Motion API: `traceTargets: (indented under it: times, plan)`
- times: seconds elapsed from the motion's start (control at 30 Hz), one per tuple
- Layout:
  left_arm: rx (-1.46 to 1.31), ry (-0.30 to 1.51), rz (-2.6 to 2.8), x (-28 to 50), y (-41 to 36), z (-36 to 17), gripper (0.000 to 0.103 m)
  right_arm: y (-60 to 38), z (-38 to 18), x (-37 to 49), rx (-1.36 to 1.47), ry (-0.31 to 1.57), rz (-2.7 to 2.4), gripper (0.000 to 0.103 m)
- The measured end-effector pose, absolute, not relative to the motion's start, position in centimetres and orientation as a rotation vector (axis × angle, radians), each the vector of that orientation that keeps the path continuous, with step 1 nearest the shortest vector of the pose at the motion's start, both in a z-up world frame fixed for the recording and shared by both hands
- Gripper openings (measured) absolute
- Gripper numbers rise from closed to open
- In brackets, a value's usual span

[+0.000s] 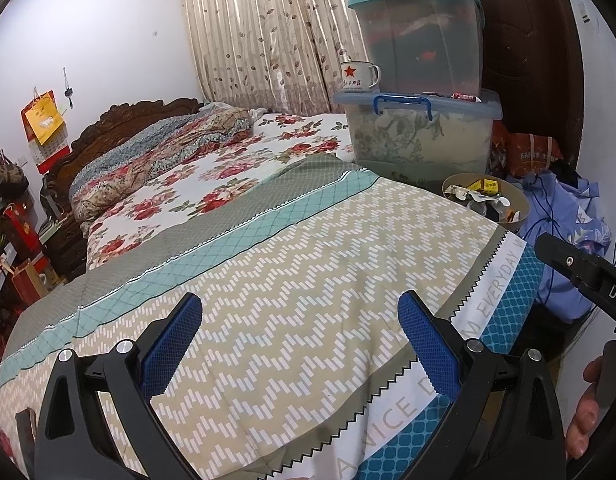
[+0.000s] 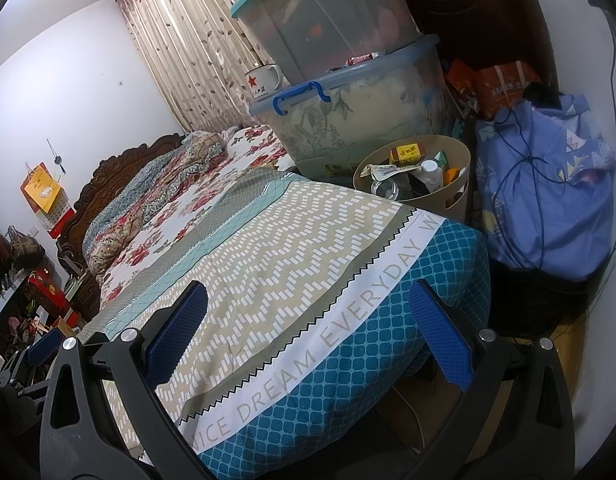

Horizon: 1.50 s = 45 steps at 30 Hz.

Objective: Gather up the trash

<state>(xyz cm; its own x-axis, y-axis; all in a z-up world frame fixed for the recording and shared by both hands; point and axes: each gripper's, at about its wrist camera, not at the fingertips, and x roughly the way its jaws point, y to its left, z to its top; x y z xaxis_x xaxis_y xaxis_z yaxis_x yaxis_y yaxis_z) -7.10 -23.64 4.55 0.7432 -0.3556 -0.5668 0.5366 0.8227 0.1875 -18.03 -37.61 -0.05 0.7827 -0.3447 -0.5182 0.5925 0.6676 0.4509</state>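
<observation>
Both the left gripper (image 1: pixel 299 344) and the right gripper (image 2: pixel 308 336) hang spread apart and empty over the bedspread (image 1: pixel 291 256), while the bin (image 2: pixel 460 196) beside the bed already holds boxes, wrappers and bottles, so collecting looks nearly finished.

I see my right gripper (image 2: pixel 308 336) with fingers (image 2: pixel 175 332) spread over the bed (image 2: pixel 267 232); the full trash bin (image 2: pixel 456 196) stands far right.
</observation>
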Motion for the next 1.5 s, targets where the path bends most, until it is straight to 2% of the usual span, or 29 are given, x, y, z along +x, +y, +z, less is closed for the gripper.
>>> traceTargets:
  times: [1.5]
  plan:
    - [0.382,0.559,-0.501,-7.1,-23.3,3.4,0.094,-37.7,-0.3,-17.8,0.653,0.422,-0.541,0.099]
